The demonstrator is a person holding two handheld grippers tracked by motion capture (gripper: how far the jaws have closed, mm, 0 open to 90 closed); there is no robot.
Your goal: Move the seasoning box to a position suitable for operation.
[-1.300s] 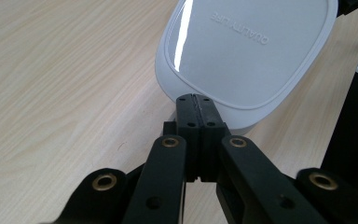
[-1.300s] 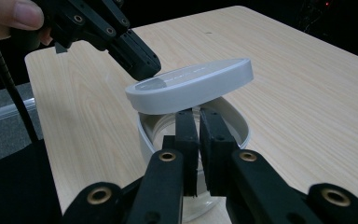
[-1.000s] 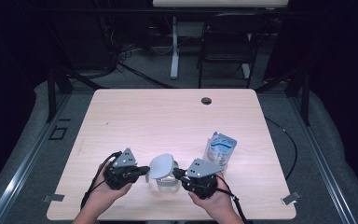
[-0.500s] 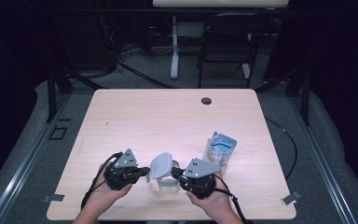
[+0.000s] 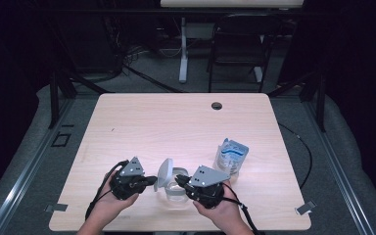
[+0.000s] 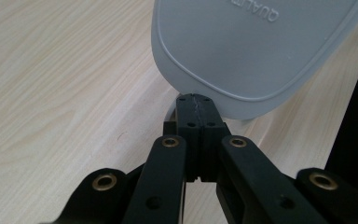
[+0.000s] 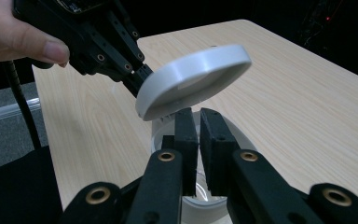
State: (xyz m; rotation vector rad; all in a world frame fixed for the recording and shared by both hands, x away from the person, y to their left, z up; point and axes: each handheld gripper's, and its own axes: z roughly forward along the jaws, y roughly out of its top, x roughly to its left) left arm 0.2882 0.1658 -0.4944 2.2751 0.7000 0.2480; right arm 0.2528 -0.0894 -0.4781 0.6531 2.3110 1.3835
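- Pale wood-grain surface [image 5: 142, 122] fills the middle of the high view, with dark floor around it.
- Left tongs [image 5: 152, 180] sit at the near edge, held in the person's left hand [image 5: 108, 203] — their jaws are clenched on the rim of a grey-white lid [image 5: 164, 172], as the left gripper view shows, pads pressed together on its edge [image 6: 256, 46].
- That lid stands tilted up, lifted off a clear round container [image 5: 175, 190] that rests on the surface just beside it.
- Right tongs [image 5: 178, 179] in the right hand [image 5: 221, 210] point at the container from the other side; in the right gripper view the jaws pinch its near rim [image 7: 214, 140] with only a narrow gap left between them.
- Farther right — a blue-and-white packet [image 5: 232, 155] stands near the right hand.
- At the far edge, a small dark round hole [image 5: 217, 105] marks the surface.
- Beyond it, a chair [image 5: 240, 49] stands in the dark.
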